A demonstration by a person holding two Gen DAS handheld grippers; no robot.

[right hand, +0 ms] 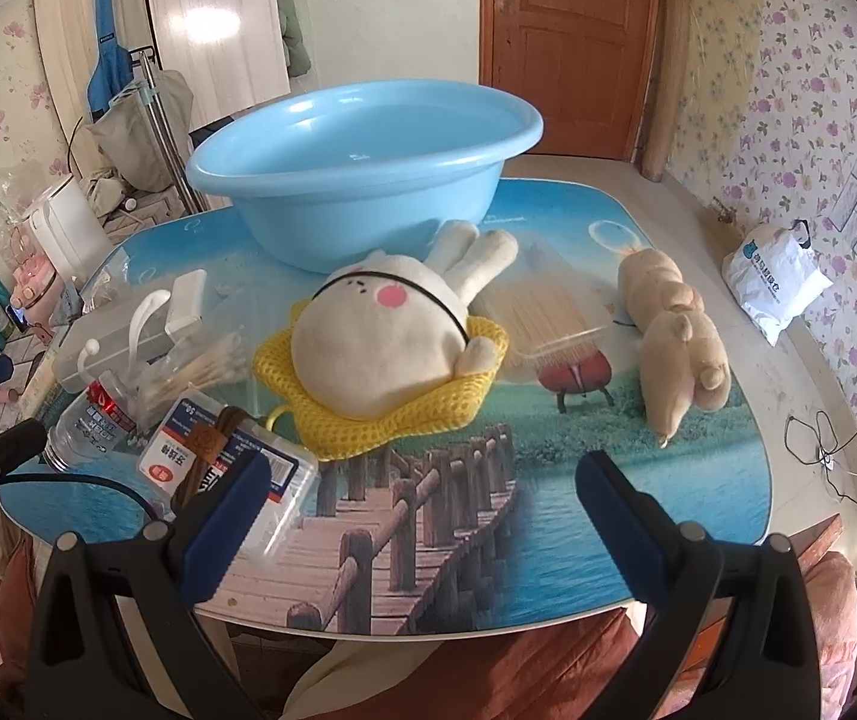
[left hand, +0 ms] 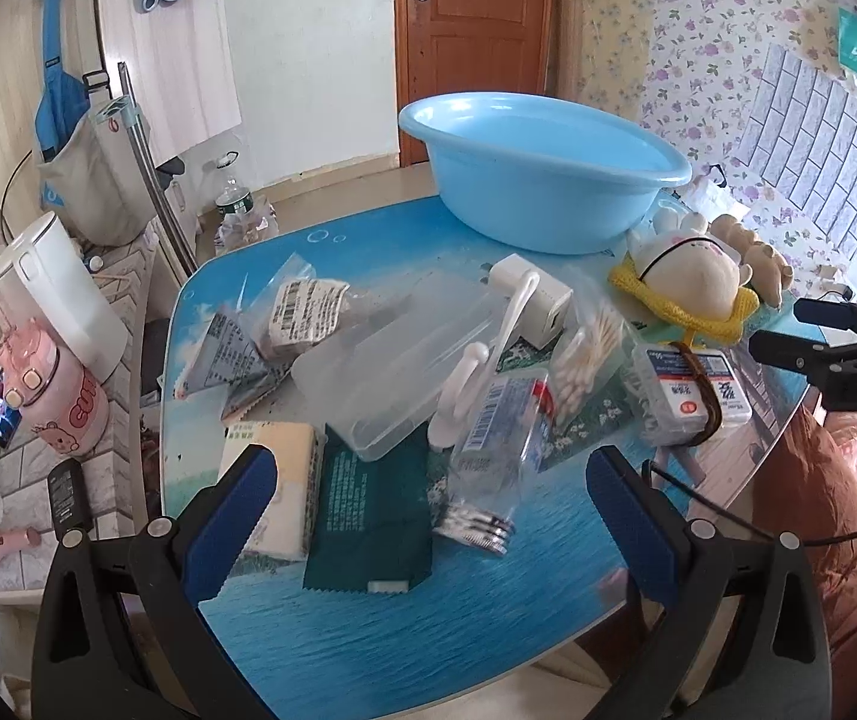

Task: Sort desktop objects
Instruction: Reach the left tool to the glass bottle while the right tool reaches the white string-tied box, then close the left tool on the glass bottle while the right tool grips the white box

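Note:
A light blue basin (left hand: 542,162) (right hand: 362,168) stands at the table's far side. In front of it lie a white rabbit plush (right hand: 392,336) (left hand: 692,276) on a yellow net cloth (right hand: 368,420), a tan bear plush (right hand: 674,324), a clear box with a red and white label (right hand: 224,468) (left hand: 686,396), cotton swabs (left hand: 584,360), a clear case (left hand: 386,372), a white charger (left hand: 536,300), a green packet (left hand: 368,510) and a tissue pack (left hand: 284,480). My left gripper (left hand: 428,510) is open above the green packet. My right gripper (right hand: 422,516) is open and empty near the table's front edge.
A white kettle (left hand: 62,294) and a pink bottle (left hand: 62,402) stand on a shelf to the left of the table. A white bag (right hand: 776,282) lies on the floor to the right. A brown door (right hand: 572,48) is behind the table.

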